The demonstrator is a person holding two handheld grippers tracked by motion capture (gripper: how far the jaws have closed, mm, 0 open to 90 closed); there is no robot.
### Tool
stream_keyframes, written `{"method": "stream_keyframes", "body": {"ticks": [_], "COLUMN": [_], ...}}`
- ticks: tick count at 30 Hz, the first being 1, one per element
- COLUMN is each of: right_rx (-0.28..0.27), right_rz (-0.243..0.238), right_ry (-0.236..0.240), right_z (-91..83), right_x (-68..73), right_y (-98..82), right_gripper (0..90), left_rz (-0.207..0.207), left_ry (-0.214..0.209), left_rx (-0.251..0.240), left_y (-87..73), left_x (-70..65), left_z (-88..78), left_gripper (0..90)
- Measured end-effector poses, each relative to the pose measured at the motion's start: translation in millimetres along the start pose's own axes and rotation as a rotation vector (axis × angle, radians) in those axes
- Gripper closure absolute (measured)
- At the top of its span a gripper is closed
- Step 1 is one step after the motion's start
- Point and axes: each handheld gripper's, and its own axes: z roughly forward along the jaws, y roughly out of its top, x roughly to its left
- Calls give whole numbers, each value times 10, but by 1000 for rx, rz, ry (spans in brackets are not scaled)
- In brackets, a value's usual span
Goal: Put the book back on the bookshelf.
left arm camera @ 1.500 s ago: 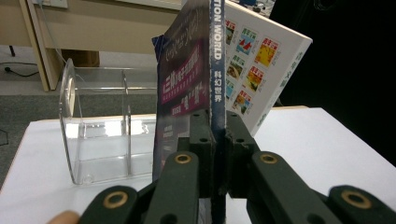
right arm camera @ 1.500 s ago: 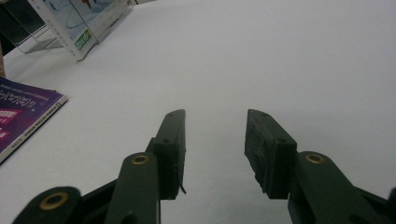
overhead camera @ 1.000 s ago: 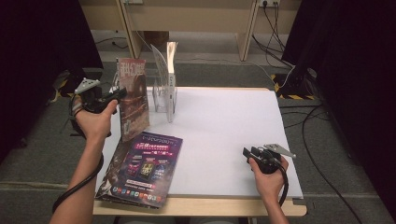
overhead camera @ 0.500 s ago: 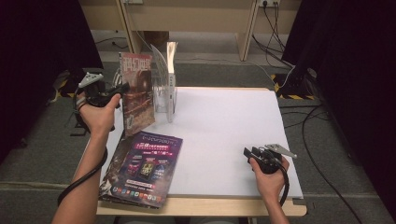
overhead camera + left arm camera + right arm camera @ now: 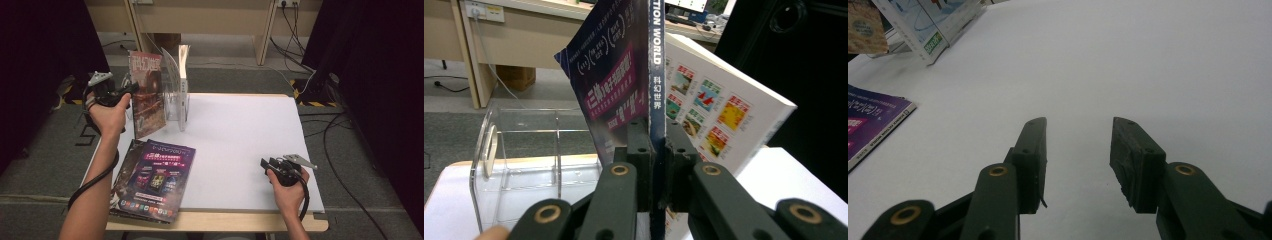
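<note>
The right gripper [image 5: 270, 165] rests on the bench [image 5: 240, 130], fingers released and empty. Farther off, the left gripper [image 5: 131, 88] has its fingers clenched on a magazine's [image 5: 147, 95] spine, upright just beside the clear rack [image 5: 175, 102]. Pinched at 1 edge, the magazine could likely swing or catch the rack's divider.

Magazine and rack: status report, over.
Left hand-held gripper shut on magazine, held upright beside clear rack. Right hand-held gripper open, empty. Nothing between magazine and rack.
</note>
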Motion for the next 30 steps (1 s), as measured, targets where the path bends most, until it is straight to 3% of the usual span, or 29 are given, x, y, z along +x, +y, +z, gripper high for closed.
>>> {"method": "stream_keyframes", "body": {"ticks": [6, 15, 21, 30], "right_rx": [4, 3, -1, 5], "right_rz": [3, -6, -6, -7], "right_ry": [-1, -4, 0, -2], "right_z": [-4, 5, -3, 8], "right_x": [4, -7, 14, 15], "right_y": [-4, -6, 0, -8], "right_gripper": [587, 587, 587, 587], "left_rz": [0, 2, 0, 5], "left_ry": [27, 33, 51, 76], "left_rx": [10, 5, 6, -24], "left_y": [-9, 53, 77, 96], "left_x": [65, 87, 130, 178], "left_z": [79, 161, 295, 471], "left_gripper": [845, 844, 844, 844]}}
